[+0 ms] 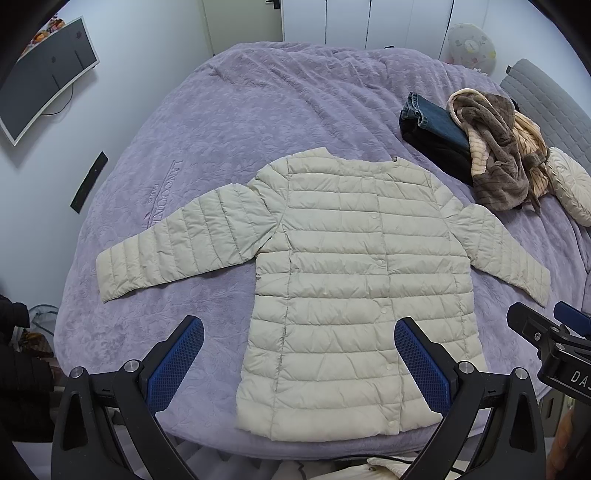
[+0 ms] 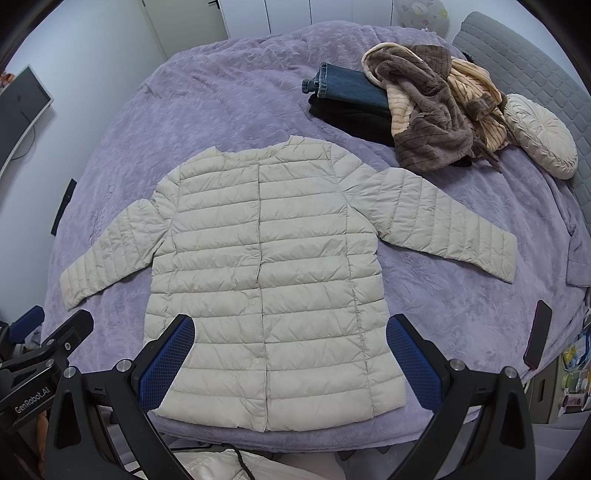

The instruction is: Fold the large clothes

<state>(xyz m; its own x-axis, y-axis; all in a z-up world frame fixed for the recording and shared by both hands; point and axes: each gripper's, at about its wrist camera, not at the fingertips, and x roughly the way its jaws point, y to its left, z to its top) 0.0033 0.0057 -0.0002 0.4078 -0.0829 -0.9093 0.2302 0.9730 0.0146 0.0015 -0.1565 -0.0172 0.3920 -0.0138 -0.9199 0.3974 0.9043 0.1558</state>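
- The cream quilted puffer jacket [image 1: 354,273] is spread flat, sleeves out, on the purple bed [image 1: 229,122], just ahead of both hand-held grippers.
- The left hand-held gripper [image 1: 299,363] is held wide open, empty.
- The right hand-held gripper [image 2: 290,360] is likewise spread, empty.

The place is a home bedroom. A bed [image 1: 229,122] with a purple plush cover fills the view ahead of the claws. A grey padded headboard [image 2: 524,62] stands ahead and to the right, with a round cushion [image 2: 541,134] beside it. White closet doors [image 1: 365,22] line the far wall. A monitor [image 1: 44,74] sits ahead and to the left. Loose clothes [image 2: 417,110] lie on the bed, ahead and right.
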